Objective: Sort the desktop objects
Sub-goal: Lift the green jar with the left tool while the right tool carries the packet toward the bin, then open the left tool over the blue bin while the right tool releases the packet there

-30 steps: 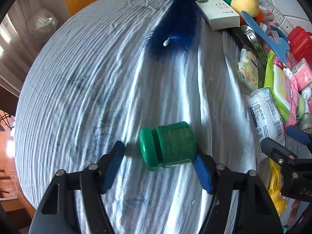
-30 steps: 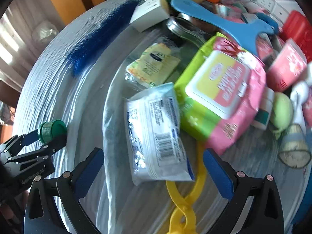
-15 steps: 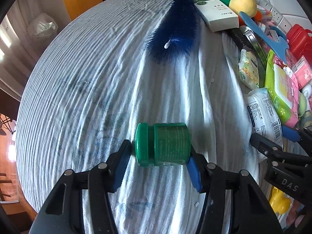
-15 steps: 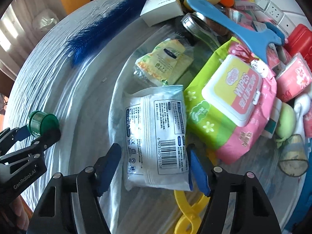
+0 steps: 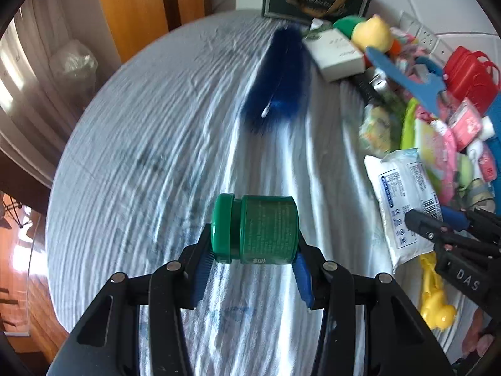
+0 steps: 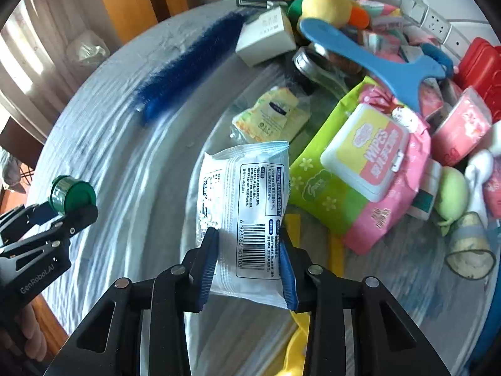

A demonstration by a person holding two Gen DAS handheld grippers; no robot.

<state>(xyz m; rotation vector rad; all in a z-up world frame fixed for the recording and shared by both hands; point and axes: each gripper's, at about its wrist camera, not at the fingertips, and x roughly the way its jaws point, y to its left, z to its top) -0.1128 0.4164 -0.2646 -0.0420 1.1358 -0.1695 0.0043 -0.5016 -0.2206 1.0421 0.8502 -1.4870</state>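
Here the left gripper (image 5: 253,258) has its jaws closing on a green jar (image 5: 255,228), which lies sideways between the blue pads, lid to the left, above the striped cloth of the tabletop (image 5: 150,163). The right gripper (image 6: 249,261) has its jaws closing too, both pads pressing a white barcoded packet (image 6: 245,200) whose lower edge hides behind them. Beyond lie a blue brush (image 6: 188,65) and a wipes pack (image 6: 364,156); the heap at right is blurred, probably toys and packets, partly cut off.
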